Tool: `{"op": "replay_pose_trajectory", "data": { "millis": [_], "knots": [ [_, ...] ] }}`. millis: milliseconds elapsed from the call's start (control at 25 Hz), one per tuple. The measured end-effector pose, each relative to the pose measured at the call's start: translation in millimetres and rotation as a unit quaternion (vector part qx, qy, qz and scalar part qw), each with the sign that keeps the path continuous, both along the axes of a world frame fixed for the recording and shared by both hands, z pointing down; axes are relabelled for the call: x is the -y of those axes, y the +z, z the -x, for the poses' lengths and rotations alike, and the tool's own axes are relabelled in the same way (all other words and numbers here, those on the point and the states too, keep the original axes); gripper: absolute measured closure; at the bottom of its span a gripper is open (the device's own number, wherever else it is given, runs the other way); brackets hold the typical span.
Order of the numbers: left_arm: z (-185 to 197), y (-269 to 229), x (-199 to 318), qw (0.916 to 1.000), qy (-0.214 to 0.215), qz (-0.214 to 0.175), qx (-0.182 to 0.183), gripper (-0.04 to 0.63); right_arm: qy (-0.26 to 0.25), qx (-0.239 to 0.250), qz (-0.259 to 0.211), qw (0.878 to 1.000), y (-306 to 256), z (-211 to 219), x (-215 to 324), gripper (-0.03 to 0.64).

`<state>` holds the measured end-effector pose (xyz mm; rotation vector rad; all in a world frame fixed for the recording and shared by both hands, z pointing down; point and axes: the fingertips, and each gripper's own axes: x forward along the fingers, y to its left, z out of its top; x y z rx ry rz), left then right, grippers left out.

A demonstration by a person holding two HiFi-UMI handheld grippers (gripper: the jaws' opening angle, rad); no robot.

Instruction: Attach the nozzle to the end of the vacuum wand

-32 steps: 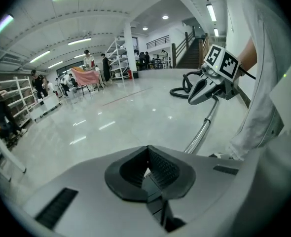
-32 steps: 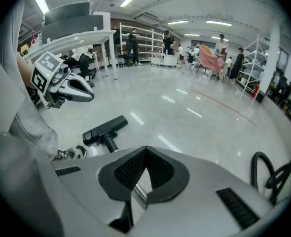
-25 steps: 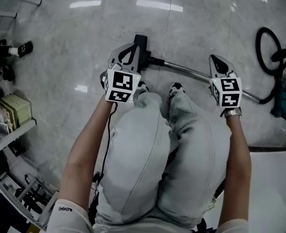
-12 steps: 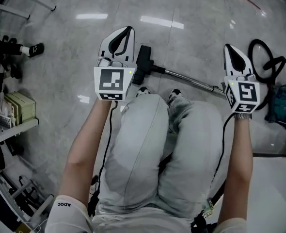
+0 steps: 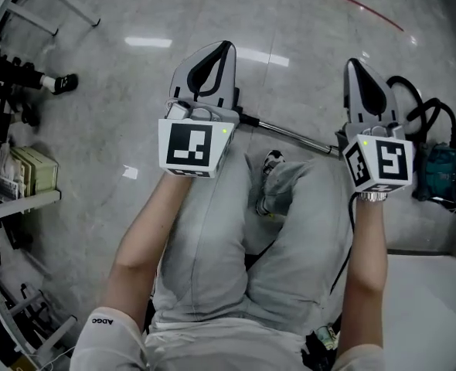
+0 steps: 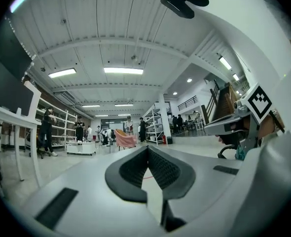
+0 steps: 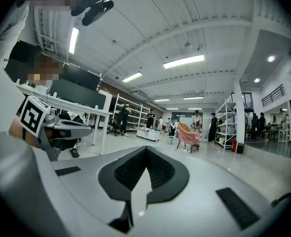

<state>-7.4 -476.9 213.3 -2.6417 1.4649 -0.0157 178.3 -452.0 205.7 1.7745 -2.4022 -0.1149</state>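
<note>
In the head view the metal vacuum wand (image 5: 290, 135) lies on the grey floor, running from behind my left gripper toward the lower right. The black nozzle at its left end is hidden behind that gripper. My left gripper (image 5: 222, 49) is held high above the wand's left end, shut and empty. My right gripper (image 5: 355, 64) hovers over the wand's right end, also shut and empty. Both point level into the room: the left gripper view shows its closed pads (image 6: 146, 149), and the right gripper view shows the same (image 7: 146, 151).
A black hose (image 5: 413, 103) and a teal vacuum body (image 5: 438, 172) lie at the right. Shelving (image 5: 23, 180) with boxes stands at the left, and a white surface (image 5: 437, 308) sits at the lower right. Far off are racks, people and a pink chair (image 7: 189, 135).
Both grippers have risen toward the head camera and tipped up to level. The nozzle, visible earlier, is now covered by the left gripper. The person's legs have straightened.
</note>
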Motion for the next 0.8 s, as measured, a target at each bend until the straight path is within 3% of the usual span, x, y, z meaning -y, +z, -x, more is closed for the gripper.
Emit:
{"op": "replay_pose_trajectory", "data": {
  "millis": [80, 240, 440, 800],
  "knots": [
    [2.3, -5.5, -5.4, 0.9997, -0.017, -0.014, 0.005, 0.586, 0.0, 0.005, 0.003, 1.0, 1.3, 7.6, -6.5, 0.612],
    [5.9, -9.2, -11.1, 0.9987, -0.035, 0.006, -0.038, 0.586, 0.004, 0.022, 0.019, 1.0, 16.1, 13.6, -16.5, 0.612],
    [-20.7, -16.5, -27.4, 0.9991, 0.008, -0.041, -0.002, 0.586, 0.007, 0.012, 0.02, 1.0, 26.9, 13.8, -23.7, 0.613],
    [-16.1, -12.0, -22.8, 0.9998, 0.002, -0.011, -0.018, 0.586, 0.015, 0.02, 0.025, 0.999, 29.0, 10.4, -24.0, 0.612]
  ]
}}
